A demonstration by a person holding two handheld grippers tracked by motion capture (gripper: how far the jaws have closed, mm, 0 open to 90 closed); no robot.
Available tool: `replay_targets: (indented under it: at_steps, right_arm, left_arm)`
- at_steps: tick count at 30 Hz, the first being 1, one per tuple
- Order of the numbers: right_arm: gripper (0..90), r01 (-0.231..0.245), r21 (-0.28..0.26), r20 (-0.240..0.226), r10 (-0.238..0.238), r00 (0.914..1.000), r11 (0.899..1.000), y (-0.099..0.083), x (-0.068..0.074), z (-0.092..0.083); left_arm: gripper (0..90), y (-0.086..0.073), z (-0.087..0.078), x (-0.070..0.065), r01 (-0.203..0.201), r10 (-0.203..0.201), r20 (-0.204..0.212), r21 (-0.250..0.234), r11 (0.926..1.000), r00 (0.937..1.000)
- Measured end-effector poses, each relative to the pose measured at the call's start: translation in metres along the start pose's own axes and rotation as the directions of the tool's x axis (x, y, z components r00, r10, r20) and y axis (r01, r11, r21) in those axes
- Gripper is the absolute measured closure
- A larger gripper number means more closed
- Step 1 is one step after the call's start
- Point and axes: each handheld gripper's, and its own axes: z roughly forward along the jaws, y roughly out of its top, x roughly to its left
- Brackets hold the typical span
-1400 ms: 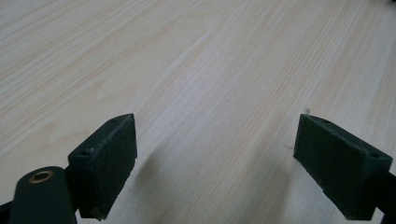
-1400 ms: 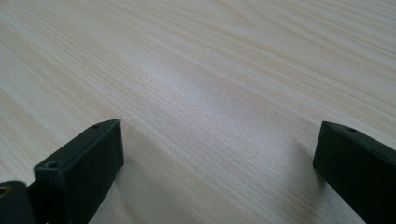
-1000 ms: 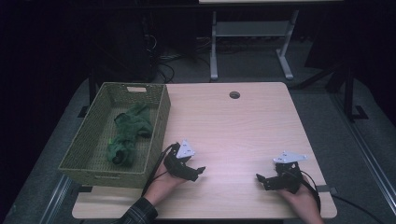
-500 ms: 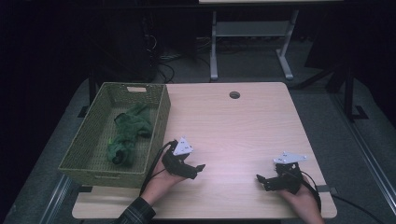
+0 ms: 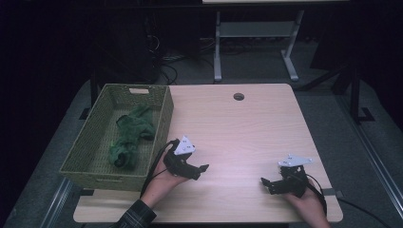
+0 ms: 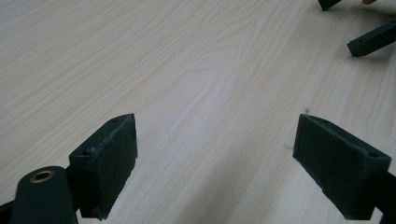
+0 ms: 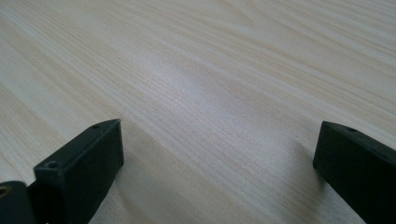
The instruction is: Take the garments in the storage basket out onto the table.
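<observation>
— Looking at the worktop [image 5: 247, 128], why do both tongs sit so low near the front edge?

— They look parked, I'd say. The left tongs [image 5: 202, 168] lie in the person's left hand [image 5: 159, 183] just beside the basket [image 5: 164, 114], and the right tongs [image 5: 266, 183] rest in the right hand [image 5: 306, 202] towards the other front corner. Each pair is spread wide with bare wood between its pads; in the left gripper view a pad [image 6: 109, 156] hangs just above the wood grain with nothing caught in it.

— So where is the thing to be handled?

— The green cloth [image 5: 130, 135] lies bunched inside the basket, towards its middle, below the rim. Neither pair touches it.

— Why would the left tongs be the ones to go?

— They sit nearest the basket wall, so it's a short lift over the rim. They point away from it now, towards the right tongs, so the hand would first have to turn.

— And the open middle of the worktop?

— Likely left free as a place to lay the cloth out, though that is my guess. The small round hole [image 5: 238, 96] at the far edge is well apart from everything.
</observation>
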Motion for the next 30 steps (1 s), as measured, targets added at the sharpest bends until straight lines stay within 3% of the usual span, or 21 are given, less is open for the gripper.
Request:
replay_targets:
  at_steps: [4,12,21,27,30]
  right_arm:
    - [1.3,0.000,-0.001,0.000,0.000,1.0000,1.000,0.000,0.000,0.000]
    - [1.3,-0.001,0.000,0.001,0.001,1.0000,1.000,0.000,0.000,0.000]
    - [1.3,0.000,-0.001,0.001,0.000,1.0000,1.000,0.000,0.000,0.000]
    - [1.3,0.001,-0.001,0.000,-0.001,1.0000,1.000,0.000,0.000,0.000]
    - [1.3,-0.001,-0.001,0.001,0.001,1.0000,1.000,0.000,0.000,0.000]
  left_arm:
    - [13.2,0.003,-0.003,0.000,0.016,-0.016,0.004,-0.015,0.9998,0.9999]
    - [13.3,0.014,-0.010,0.000,-0.015,0.015,0.018,-0.010,0.9998,0.9997]
    - [13.4,0.027,-0.020,0.003,-0.015,0.016,0.029,-0.033,0.9993,0.9994]
    - [13.6,0.037,-0.028,0.009,-0.033,0.035,0.046,-0.045,0.9984,0.9983]
    - [13.6,0.039,-0.032,0.015,-0.013,0.016,0.048,-0.061,0.9980,0.9987]
